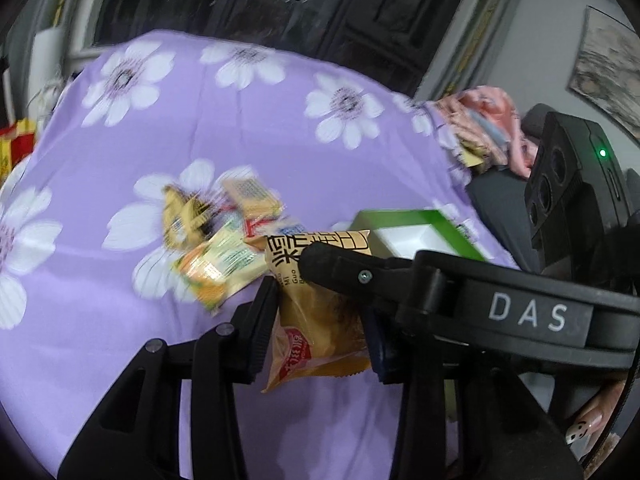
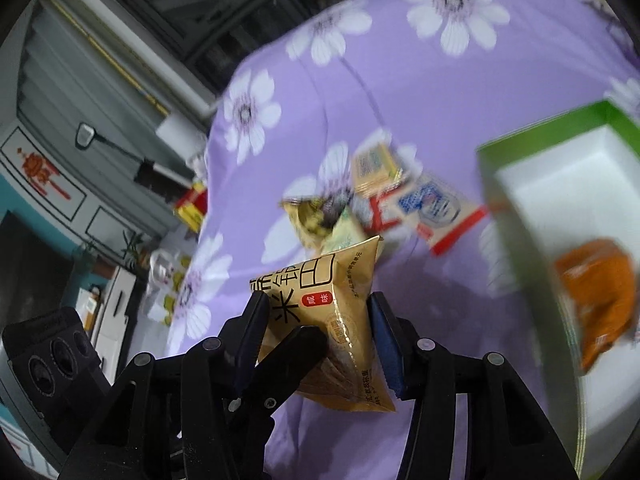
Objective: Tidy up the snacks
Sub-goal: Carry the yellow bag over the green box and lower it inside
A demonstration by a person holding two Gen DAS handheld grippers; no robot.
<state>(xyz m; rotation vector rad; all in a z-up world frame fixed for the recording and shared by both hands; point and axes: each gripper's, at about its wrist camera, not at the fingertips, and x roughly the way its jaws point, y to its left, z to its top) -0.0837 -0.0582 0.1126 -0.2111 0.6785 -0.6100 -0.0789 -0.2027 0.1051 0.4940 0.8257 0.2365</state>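
A golden snack packet with black characters hangs above the purple flowered cloth. My left gripper is shut on its lower part. One finger of my right gripper lies across its top from the right. In the right wrist view the same packet sits pinched in my right gripper, with a left finger crossing its front. A loose pile of snack packets lies on the cloth. Beside it stands a green box with a white inside, holding an orange packet.
A pink bundle of cloth lies at the cloth's far right edge. A red and yellow box sits past the left edge. A hand with a painted nail holds the right gripper. Dark cabinet doors stand behind.
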